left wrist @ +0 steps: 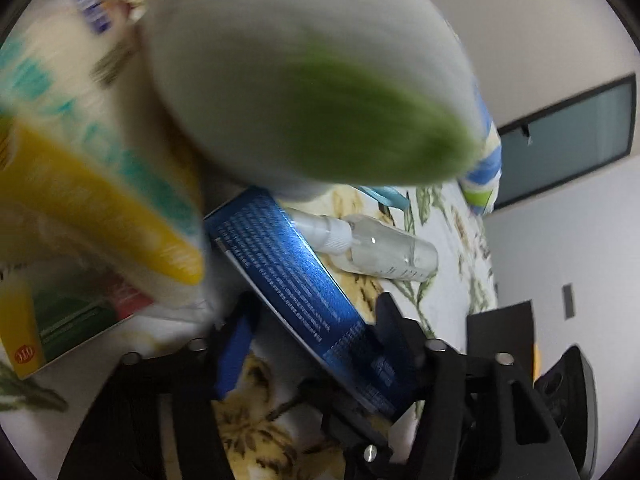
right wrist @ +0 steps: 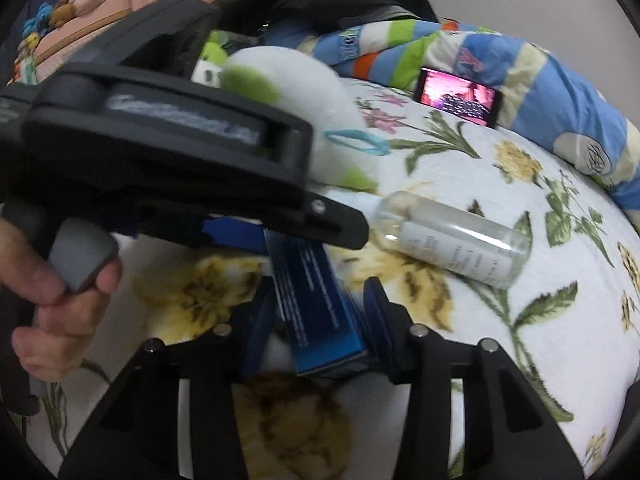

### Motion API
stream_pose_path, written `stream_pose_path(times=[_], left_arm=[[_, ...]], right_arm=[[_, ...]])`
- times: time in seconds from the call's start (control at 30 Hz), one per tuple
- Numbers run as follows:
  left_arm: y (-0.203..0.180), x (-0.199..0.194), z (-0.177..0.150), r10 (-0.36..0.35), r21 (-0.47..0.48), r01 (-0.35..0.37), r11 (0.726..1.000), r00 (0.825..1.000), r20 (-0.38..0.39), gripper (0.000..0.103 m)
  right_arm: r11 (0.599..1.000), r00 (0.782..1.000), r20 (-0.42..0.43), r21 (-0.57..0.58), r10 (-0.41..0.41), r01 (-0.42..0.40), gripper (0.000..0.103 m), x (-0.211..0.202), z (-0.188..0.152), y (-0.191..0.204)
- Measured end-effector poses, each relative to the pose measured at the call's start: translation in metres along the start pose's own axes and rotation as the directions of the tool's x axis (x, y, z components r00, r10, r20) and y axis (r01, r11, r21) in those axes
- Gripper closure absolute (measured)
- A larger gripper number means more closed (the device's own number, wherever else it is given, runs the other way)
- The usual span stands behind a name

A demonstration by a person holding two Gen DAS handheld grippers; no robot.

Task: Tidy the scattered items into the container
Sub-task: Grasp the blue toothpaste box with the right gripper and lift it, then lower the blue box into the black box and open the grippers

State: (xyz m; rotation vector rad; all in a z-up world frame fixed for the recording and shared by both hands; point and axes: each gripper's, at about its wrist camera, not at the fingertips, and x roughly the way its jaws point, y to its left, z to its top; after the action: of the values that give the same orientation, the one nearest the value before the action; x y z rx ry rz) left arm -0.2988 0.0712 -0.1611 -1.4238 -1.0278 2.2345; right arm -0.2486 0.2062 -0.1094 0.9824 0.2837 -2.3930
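Item: blue box (right wrist: 316,312), long, narrow, printed carton, lying on the flowered bed cover (right wrist: 500,208) beside a clear spray bottle (right wrist: 452,240).

Position: between both grippers at once. Our right gripper (right wrist: 318,320) has one end of it between its blue pads; in the left wrist view the left gripper (left wrist: 310,332) straddles the other end.

Grip state: both sets of jaws stand narrowed around the carton. The right pads appear to touch its sides; at the left, we cannot tell whether the pads press or merely flank it.

Handling, as we judge it: light, stiff along its length, thin-walled and crushable across the faces; glossy, so somewhat slippery. Best held across the narrow width near the ends, with moderate squeeze.

Neighbours: a white and green plush toy (right wrist: 296,80), soft. Container not identified in either view.
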Motion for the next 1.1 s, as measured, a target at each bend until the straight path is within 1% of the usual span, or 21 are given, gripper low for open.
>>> stream_pose_path(times=[0.03,0.1,0.2,0.27,0.3,0.37,0.53,0.7,0.87,1.0,1.1], left_arm=[[0.003,-0.001,-0.001,-0.019,-0.014,0.018,1.000,1.000,-0.002,0.055],[0.006,-0.004,-0.004,-0.042,-0.029,0.042,0.999,0.999,-0.005,0.058],[0.003,-0.009,-0.008,-0.038,-0.027,0.038,0.999,0.999,-0.003,0.062],[-0.003,-0.014,-0.011,-0.023,-0.004,0.023,1.000,1.000,0.005,0.063],[-0.006,-0.017,-0.012,-0.017,0.007,0.017,1.000,1.000,0.009,0.064],[-0.013,-0.023,-0.017,-0.023,0.019,0.023,1.000,1.000,0.013,0.064],[-0.035,-0.044,-0.027,-0.037,0.058,0.036,0.998,0.999,0.024,0.064],[-0.067,-0.066,-0.041,-0.066,0.105,0.061,0.993,0.997,0.043,0.064],[-0.104,-0.093,-0.059,-0.107,0.165,0.097,0.982,0.993,0.055,0.064],[-0.142,-0.106,-0.080,-0.141,0.222,0.126,0.967,0.989,0.054,0.064],[-0.173,-0.108,-0.099,-0.164,0.266,0.147,0.953,0.985,0.045,0.064]], right_arm=[[1.000,1.000,0.000,-0.003,-0.001,0.001,0.058,-0.001,0.000,0.002],[1.000,1.000,0.001,0.003,-0.005,0.005,0.058,-0.004,-0.001,0.005],[0.999,0.999,-0.001,-0.018,-0.035,0.035,0.059,-0.008,-0.002,0.015],[0.998,0.999,0.003,-0.034,-0.053,0.053,0.061,-0.014,-0.001,0.023],[0.999,0.999,0.004,-0.026,-0.044,0.045,0.062,-0.018,-0.001,0.024],[1.000,0.999,0.015,-0.002,-0.028,0.028,0.061,-0.027,0.000,0.026],[0.999,0.998,0.050,0.020,-0.042,0.041,0.062,-0.055,0.003,0.031],[0.997,0.993,0.092,0.020,-0.079,0.077,0.061,-0.093,0.008,0.037],[0.992,0.982,0.141,0.023,-0.123,0.121,0.061,-0.143,0.008,0.037],[0.985,0.969,0.180,0.032,-0.171,0.168,0.061,-0.187,0.002,0.034],[0.977,0.956,0.203,0.042,-0.211,0.207,0.061,-0.220,-0.006,0.031]])
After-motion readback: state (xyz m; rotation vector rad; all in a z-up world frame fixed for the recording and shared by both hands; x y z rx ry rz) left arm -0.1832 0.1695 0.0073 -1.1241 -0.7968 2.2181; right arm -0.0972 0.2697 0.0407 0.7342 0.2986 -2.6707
